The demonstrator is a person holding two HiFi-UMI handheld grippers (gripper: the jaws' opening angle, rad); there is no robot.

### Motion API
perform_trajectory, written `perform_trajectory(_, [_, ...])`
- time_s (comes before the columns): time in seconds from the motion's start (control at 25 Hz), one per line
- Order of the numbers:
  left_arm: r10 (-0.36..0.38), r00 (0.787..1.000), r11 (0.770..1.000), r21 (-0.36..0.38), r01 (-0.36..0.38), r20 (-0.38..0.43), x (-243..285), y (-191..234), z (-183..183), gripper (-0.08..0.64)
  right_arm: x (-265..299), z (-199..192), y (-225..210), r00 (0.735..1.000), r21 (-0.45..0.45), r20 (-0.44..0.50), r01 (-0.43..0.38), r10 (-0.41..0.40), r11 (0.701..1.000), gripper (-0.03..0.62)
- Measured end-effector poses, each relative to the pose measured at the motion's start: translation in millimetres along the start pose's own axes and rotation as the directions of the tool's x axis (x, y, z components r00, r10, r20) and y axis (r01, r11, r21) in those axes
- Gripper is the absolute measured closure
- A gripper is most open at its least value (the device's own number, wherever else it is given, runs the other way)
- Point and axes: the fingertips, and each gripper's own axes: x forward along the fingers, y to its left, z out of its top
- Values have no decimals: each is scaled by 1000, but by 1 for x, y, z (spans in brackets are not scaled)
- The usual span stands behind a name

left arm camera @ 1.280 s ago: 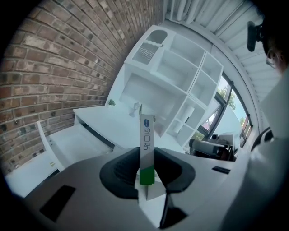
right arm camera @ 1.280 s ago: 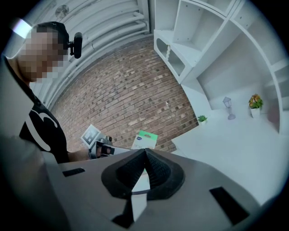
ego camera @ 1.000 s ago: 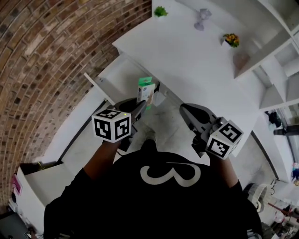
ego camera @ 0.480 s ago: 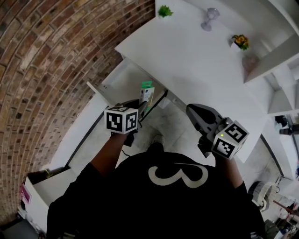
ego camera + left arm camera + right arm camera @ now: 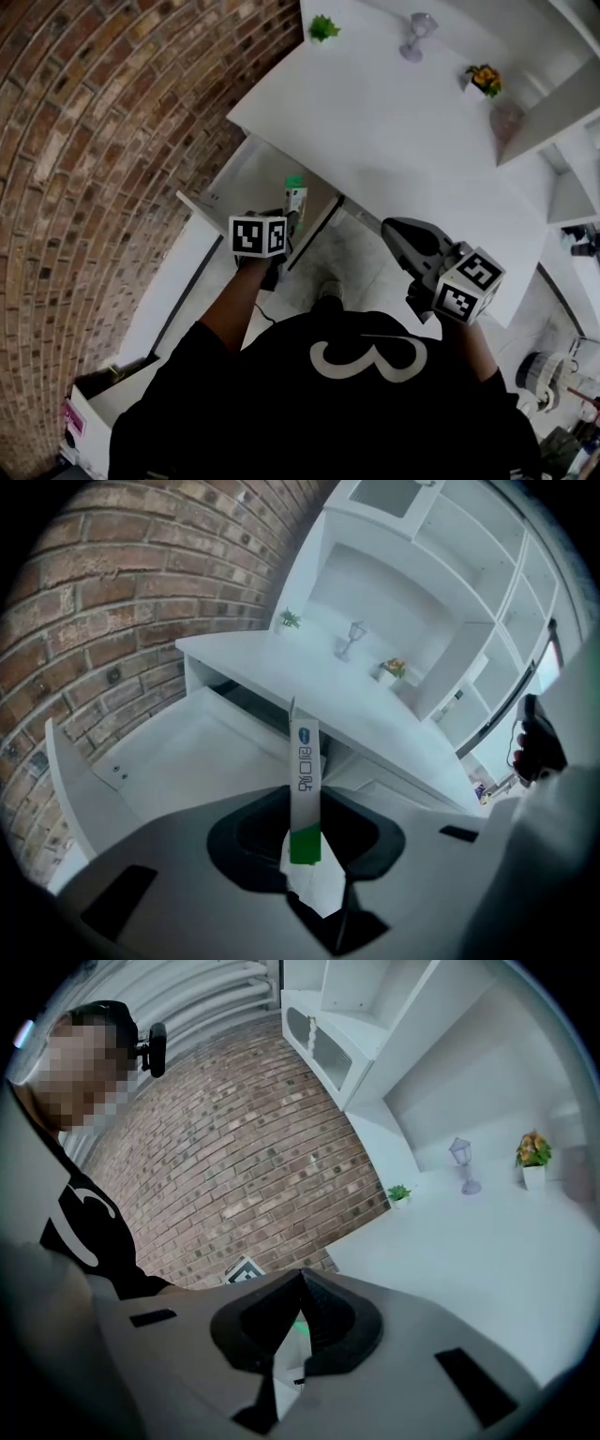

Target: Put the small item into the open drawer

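Left tool point(image 5: 281, 225) has carried the pinched white-green pack point(image 5: 303, 761) over the open drawer point(image 5: 178, 761); right tool point(image 5: 300, 1277) pressed together

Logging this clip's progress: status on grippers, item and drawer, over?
Left gripper shut on slim white-and-green packet, held upright. Right gripper shut, empty. Open drawer just ahead; nothing seen blocking.
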Motion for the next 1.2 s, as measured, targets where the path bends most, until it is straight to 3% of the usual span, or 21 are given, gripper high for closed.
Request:
perform_trajectory(0.44, [46,990,997,-56,-54,-131,62,47,-3,463,8,-5,-34,997,61,-12,72,-71,996,581])
perform_trajectory(0.64, [97,976,993,-42,-108,-197,87,67,-15,463,12,-6,-47,994,123,-43,110,-105,986,581])
perform_trajectory(1.2, [160,953,984,-38,-176,-256,124,91,-38,463,16,3,-65,985,116,-92,156,-146,981,581])
